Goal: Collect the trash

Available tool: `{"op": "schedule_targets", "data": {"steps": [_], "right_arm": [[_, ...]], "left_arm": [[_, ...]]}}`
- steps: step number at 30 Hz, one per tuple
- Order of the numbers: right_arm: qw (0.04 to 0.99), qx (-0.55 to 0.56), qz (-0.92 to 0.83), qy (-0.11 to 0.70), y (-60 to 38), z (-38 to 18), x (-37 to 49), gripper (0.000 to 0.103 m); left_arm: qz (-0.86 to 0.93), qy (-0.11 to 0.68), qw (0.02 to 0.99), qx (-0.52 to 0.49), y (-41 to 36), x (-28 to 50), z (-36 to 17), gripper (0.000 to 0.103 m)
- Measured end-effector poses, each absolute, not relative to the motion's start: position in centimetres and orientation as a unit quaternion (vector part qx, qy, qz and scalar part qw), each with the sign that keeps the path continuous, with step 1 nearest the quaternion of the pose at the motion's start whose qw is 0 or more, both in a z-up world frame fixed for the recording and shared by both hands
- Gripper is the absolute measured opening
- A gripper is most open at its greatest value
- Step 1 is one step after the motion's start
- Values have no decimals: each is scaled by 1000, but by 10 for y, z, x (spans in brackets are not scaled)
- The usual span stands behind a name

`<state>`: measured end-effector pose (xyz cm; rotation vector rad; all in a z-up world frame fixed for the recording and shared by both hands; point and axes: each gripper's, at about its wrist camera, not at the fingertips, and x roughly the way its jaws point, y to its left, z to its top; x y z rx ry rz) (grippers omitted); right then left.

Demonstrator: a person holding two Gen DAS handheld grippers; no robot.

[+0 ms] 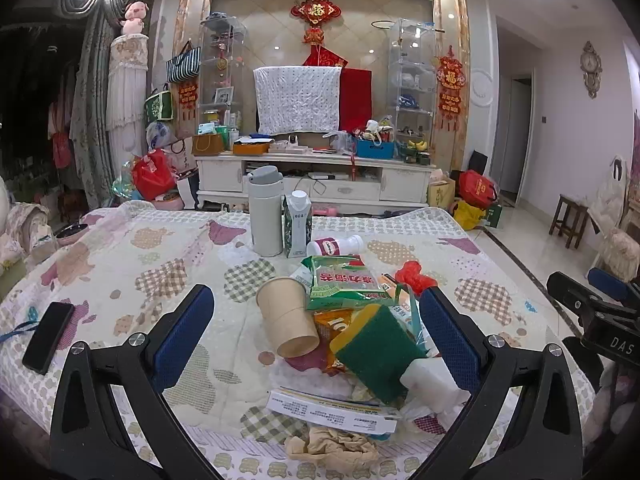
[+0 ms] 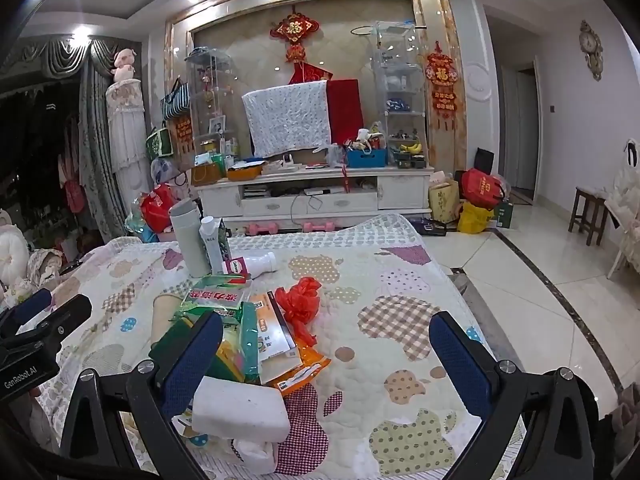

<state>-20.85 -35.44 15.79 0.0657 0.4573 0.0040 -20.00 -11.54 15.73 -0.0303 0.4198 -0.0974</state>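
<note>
The trash pile [image 1: 352,320] is seen at 12 o'clock between the spread, empty left gripper [image 1: 316,336] fingers, nearer than the likewise released right gripper [image 2: 328,364].

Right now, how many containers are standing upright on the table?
2: the flask at the far side and the carton touching its right. The bottle and cup lie tipped over.

This is a living room in a home. At the back of the frame a white TV stand [image 1: 316,172] holds a TV under a white cloth [image 1: 297,98]. Red lucky knots [image 1: 316,12] hang on the wall above. Long curtains [image 1: 86,92] hang at the left. A clock [image 1: 591,66] is on the upper right wall. A wooden stool [image 1: 568,220] stands on the shiny floor [image 2: 532,280] at the right.
</note>
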Motion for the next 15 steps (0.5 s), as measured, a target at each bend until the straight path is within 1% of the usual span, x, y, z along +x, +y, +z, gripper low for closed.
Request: {"op": "schedule_targets", "data": {"steps": [15], "right_arm": [[970,29,-4,241,-355,154,-208,102]], "left_arm": [[-45,218,975,-17,-118,-197,151,102]]}}
